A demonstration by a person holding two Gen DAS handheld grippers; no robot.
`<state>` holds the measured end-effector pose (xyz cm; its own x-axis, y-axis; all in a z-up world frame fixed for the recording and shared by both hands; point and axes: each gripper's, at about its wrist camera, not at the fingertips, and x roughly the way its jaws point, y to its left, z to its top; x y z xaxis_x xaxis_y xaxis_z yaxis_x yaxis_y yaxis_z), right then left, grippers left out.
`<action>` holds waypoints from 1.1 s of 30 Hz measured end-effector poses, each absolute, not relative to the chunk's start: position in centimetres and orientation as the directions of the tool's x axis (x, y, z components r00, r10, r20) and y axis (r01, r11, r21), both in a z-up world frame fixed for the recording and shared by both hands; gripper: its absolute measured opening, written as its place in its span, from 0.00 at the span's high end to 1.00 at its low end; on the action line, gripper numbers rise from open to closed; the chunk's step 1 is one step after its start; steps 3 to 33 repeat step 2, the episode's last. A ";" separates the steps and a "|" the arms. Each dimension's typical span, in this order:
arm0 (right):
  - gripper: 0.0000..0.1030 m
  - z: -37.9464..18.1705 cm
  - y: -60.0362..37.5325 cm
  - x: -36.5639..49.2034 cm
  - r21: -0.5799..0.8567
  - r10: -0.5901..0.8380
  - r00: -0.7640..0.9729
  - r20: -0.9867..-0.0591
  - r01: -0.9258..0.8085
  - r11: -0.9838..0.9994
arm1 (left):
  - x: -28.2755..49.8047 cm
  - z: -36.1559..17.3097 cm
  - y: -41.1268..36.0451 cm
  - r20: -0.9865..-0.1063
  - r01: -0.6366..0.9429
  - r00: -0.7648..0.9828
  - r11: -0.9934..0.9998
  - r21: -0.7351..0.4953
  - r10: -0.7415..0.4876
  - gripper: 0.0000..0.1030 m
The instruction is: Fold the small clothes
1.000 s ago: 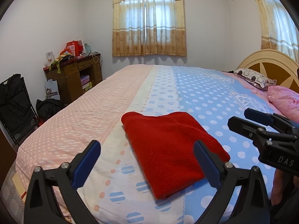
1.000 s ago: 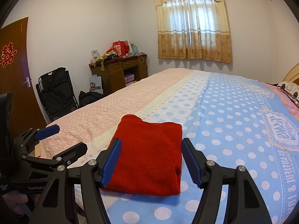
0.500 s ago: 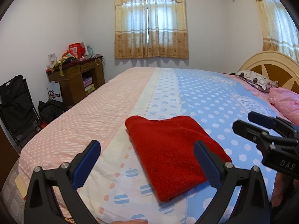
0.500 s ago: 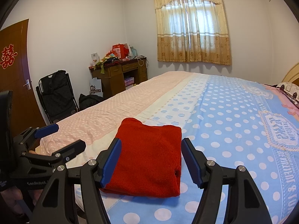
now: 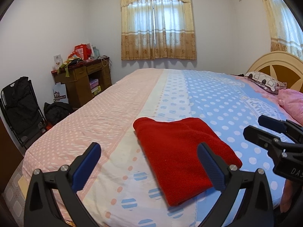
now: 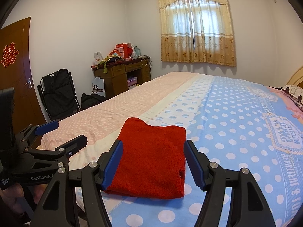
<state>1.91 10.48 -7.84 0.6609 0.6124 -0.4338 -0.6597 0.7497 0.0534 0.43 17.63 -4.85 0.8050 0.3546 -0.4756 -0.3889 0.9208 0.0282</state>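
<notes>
Left to right, seen from the two wrist cameras. The left tool point(image 5: 148, 164) hangs above the near edge of the bed point(image 5: 106, 117), tilted somewhat downward, its two blue-padded fingers point(image 5: 86, 167) spread wide with nothing between them. In the right wrist view the same left tool point(image 6: 62, 133) enters from the left, pointing toward the far side of the bed, and part of the hand point(image 6: 13, 193) that carries it shows below its black body.

The folded red garment point(image 5: 181, 155) lies flat on the bedspread just ahead of both tools, on the boundary between the white spotted band and the blue polka-dot field. It sits ahead and to the right of the left tool's centre line, so that the left tool's right-hand finger overlaps it in the picture; no pad touches it.

The right tool point(image 6: 153, 162) also points slightly downward, with its fingers point(image 6: 112, 163) spread apart and empty. The red garment point(image 6: 151, 158) appears framed in the gap between them, lying on the bed beyond the tips. In the left wrist view the right tool point(image 5: 265, 127) enters from the right edge, level with the garment's right side and clear of it.
</notes>
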 end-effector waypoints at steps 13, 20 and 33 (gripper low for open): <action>0.35 -7.9 10.5 1.8 0.051 0.613 0.659 -0.437 -0.662 0.748 | 0.4 -4.8 17.6 -0.474 -0.382 0.808 0.924 0.028 0.349 0.00; 0.35 -7.9 10.5 1.8 0.051 0.613 0.659 -0.437 -0.662 0.748 | 0.4 -4.8 17.6 -0.474 -0.382 0.808 0.924 0.028 0.349 0.00; 0.35 -7.9 10.5 1.8 0.051 0.613 0.659 -0.437 -0.662 0.748 | 0.4 -4.8 17.6 -0.474 -0.382 0.808 0.924 0.028 0.349 0.00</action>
